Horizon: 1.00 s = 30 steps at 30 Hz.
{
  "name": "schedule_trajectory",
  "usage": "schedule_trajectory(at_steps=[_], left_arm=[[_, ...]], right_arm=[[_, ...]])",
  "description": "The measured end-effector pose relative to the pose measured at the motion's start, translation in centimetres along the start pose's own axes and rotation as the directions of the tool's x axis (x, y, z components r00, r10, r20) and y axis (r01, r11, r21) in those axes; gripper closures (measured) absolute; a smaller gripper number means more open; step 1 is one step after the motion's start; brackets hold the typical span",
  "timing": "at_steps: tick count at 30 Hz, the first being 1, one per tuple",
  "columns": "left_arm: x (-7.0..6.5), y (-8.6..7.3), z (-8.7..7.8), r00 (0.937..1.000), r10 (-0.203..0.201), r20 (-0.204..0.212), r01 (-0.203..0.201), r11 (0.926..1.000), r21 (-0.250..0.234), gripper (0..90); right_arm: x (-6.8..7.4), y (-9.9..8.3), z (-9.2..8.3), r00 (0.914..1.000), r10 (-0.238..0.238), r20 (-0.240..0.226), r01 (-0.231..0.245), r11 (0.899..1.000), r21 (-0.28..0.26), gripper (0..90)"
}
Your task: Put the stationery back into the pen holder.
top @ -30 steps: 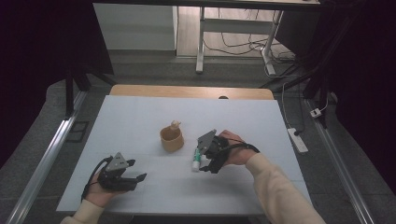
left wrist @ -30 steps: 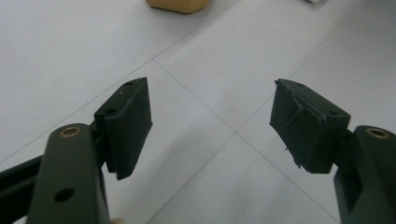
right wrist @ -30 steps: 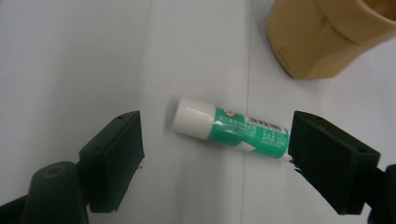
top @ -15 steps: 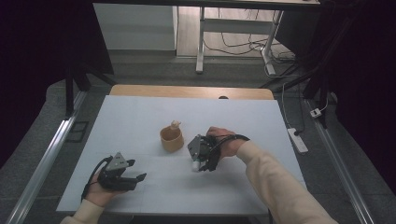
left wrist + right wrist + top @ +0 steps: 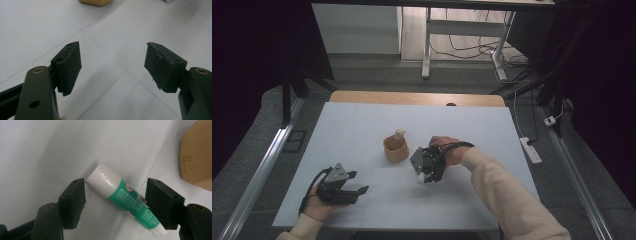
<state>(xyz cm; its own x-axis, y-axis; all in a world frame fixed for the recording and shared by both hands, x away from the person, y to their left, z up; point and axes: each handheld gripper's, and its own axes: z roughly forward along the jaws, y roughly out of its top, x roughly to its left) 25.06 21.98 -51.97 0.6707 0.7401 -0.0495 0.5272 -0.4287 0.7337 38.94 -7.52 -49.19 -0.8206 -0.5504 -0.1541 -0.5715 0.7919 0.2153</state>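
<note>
A white table point(image 5: 362, 130) carries a tan cup point(image 5: 395, 148) and a green-and-white tube point(image 5: 125, 198).

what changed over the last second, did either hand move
The right tongs slid left across the table toward the tan cup and now straddle the green and white tube, jaws open on either side of it; whether the pads touch it is unclear. The left tongs stayed open near the table's front left, and the cup stayed put.

Pale grey counter point(image 5: 362, 125) lies bare at back and left. A tan wooden cup point(image 5: 395, 148) stands mid-counter, near a white-and-green glue stick point(image 5: 125, 197) lying between the parted right tongs point(image 5: 116, 202)
</note>
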Motion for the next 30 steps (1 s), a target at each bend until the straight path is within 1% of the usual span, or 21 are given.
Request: schedule_trajectory(at_steps=[5, 6, 8, 11, 14, 16, 19, 22, 24, 25, 26, 27, 28, 29, 30], left_arm=[[0.0, 0.0, 0.0, 1.0000, 0.002, 0.001, -0.002, 1.0000, 0.001, 29.8], [0.0, 0.0, 0.0, 1.0000, 0.002, 0.001, -0.002, 1.0000, 0.000, 29.7], [0.0, 0.0, 0.0, 1.0000, 0.003, 0.001, -0.003, 1.0000, 0.001, 29.8], [0.0, 0.0, 0.0, 1.0000, 0.004, 0.001, -0.004, 1.0000, 0.001, 29.8], [0.0, 0.0, 0.0, 1.0000, 0.005, 0.000, -0.005, 1.0000, 0.002, 29.9], [0.0, 0.0, 0.0, 1.0000, 0.005, 0.000, -0.005, 1.0000, 0.001, 30.0], [0.0, 0.0, 0.0, 1.0000, 0.005, 0.000, -0.005, 1.0000, 0.000, 30.1], [0.0, 0.0, 0.0, 1.0000, 0.005, -0.002, -0.005, 1.0000, 0.000, 30.1], [0.1, 0.0, 0.0, 1.0000, 0.003, -0.003, -0.003, 1.0000, -0.002, 30.2], [0.1, -0.1, 0.0, 1.0000, 0.002, -0.003, -0.002, 1.0000, -0.002, 30.2], [0.1, -0.1, -0.1, 1.0000, 0.002, -0.004, -0.002, 1.0000, -0.002, 30.2], [0.1, -0.1, -0.1, 1.0000, 0.002, -0.004, -0.002, 1.0000, -0.002, 30.3], [0.1, -0.1, -0.1, 1.0000, 0.001, -0.005, -0.001, 1.0000, -0.002, 30.3], [0.1, -0.1, -0.1, 1.0000, 0.002, -0.005, -0.002, 1.0000, -0.002, 30.3], [0.1, -0.1, -0.1, 1.0000, 0.002, -0.006, -0.002, 1.0000, -0.002, 30.3]], right_arm=[[-0.2, 0.0, 0.8, 0.9998, -0.010, -0.019, 0.010, 1.000, 0.013, 36.1], [-0.3, 0.0, 0.9, 0.9997, -0.001, -0.025, 0.001, 1.000, 0.010, 36.2], [-0.4, -0.2, 0.8, 0.9997, 0.006, -0.023, -0.006, 1.000, 0.009, 36.8], [-0.5, -0.4, 0.8, 0.9995, 0.021, -0.025, -0.022, 1.000, -0.006, 35.9], [-0.5, -0.5, 0.9, 0.9994, 0.026, -0.024, -0.026, 1.000, -0.010, 36.1], [-0.6, -0.5, 0.9, 0.9990, 0.022, -0.038, -0.023, 1.000, -0.009, 39.4], [-0.8, -0.7, 0.9, 0.9976, 0.034, -0.060, -0.035, 0.999, -0.022, 42.8], [-1.0, -0.8, 0.9, 0.9950, 0.051, -0.086, -0.053, 0.998, -0.019, 48.3], [-1.1, -0.9, 0.8, 0.9915, 0.074, -0.106, -0.076, 0.997, -0.011, 52.3], [-1.1, -0.9, 0.9, 0.9905, 0.082, -0.111, -0.084, 0.996, -0.017, 55.3], [-1.2, -1.0, 0.8, 0.9876, 0.100, -0.121, -0.102, 0.995, -0.009, 57.4], [-1.2, -1.0, 0.8, 0.9857, 0.109, -0.129, -0.111, 0.994, -0.009, 58.6], [-1.2, -1.0, 0.8, 0.9843, 0.116, -0.133, -0.119, 0.993, -0.009, 59.6], [-1.3, -1.1, 0.9, 0.9847, 0.115, -0.131, -0.118, 0.993, -0.017, 60.6], [-1.3, -1.1, 0.8, 0.9832, 0.127, -0.131, -0.130, 0.991, -0.012, 62.0]])
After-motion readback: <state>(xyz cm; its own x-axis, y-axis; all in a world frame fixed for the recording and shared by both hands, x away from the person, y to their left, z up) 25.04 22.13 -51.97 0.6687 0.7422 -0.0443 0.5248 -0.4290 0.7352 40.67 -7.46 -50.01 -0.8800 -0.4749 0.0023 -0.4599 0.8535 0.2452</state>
